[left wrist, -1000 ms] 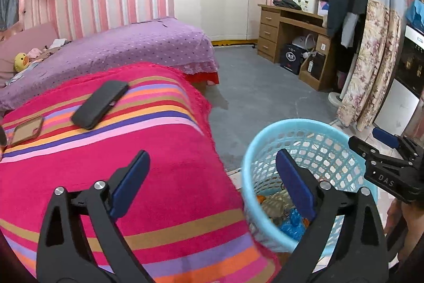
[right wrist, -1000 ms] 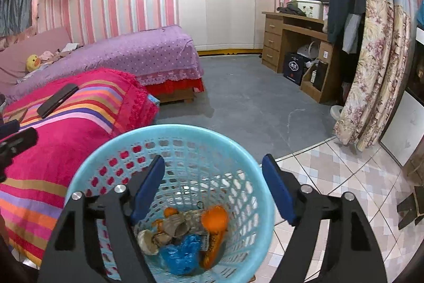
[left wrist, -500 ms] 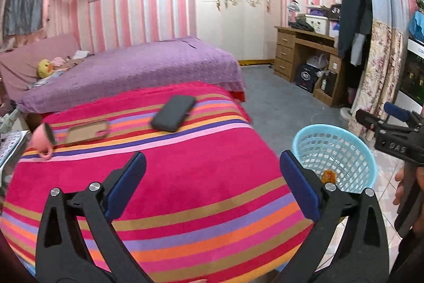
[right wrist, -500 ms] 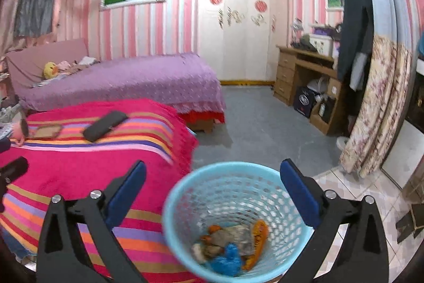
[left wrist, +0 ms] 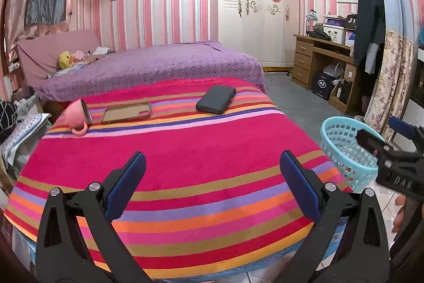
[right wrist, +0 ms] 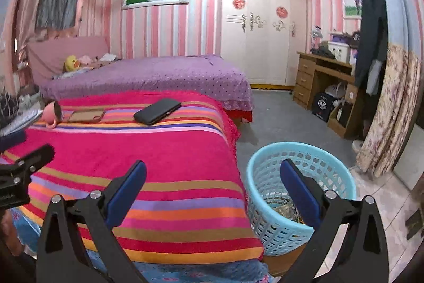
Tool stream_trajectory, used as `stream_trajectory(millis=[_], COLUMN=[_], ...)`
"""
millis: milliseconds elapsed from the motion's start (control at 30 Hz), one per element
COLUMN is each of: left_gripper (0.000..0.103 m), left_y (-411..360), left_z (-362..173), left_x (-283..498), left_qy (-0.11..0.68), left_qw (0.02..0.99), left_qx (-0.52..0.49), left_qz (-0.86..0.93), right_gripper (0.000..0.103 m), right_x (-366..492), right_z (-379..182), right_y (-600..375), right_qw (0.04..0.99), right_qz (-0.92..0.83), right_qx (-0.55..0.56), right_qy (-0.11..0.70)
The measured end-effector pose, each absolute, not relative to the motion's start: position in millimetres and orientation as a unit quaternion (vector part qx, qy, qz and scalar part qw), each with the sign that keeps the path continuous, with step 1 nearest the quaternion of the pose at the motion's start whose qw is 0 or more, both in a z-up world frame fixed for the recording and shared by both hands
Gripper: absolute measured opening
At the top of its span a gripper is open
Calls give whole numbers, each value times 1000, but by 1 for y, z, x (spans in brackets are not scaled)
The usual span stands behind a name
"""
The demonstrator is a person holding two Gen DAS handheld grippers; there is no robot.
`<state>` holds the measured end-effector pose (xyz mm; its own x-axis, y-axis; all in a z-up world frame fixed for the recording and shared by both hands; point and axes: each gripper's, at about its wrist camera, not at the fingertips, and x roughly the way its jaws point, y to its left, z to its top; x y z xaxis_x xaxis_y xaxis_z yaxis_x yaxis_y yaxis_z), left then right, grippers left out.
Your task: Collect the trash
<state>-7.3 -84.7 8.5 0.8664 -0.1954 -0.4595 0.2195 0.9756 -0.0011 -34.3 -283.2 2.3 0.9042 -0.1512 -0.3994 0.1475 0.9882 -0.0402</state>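
Blanket (left wrist: 185, 155): fuzzy striped cloth, pink, orange and purple, over the table.
Basket (right wrist: 299, 177): light blue plastic lattice, round, on the floor just beside the table.
Trash (right wrist: 285, 210): crumpled bits in the basket bottom, seen only by the right wrist view.
Mug (left wrist: 76, 117): pink, tipped on its side.
Left claw (left wrist: 212, 182): wide, nothing between.
Right claw (right wrist: 212, 184): wide after opening, nothing between.

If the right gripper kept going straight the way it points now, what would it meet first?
Probably the striped blanket near its right edge: the open right gripper aims slightly downward there, with the blue basket just to its right. Depth is uncertain, so it might instead skim past the edge.
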Motion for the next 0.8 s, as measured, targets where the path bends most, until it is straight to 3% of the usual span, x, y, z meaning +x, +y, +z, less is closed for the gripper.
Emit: stream_trajectory(millis=[800], left_gripper=[97], left_y=[-89], left_z=[-4], left_x=[3], left_qy=[218], left_qw=[970], left_qx=[26], left_qz=[-109], right_gripper=[98], right_x=[-25], right_z=[5], right_y=[-271], right_qw=[981], right_qz=[-77], right_qx=[-20], right_qy=[178])
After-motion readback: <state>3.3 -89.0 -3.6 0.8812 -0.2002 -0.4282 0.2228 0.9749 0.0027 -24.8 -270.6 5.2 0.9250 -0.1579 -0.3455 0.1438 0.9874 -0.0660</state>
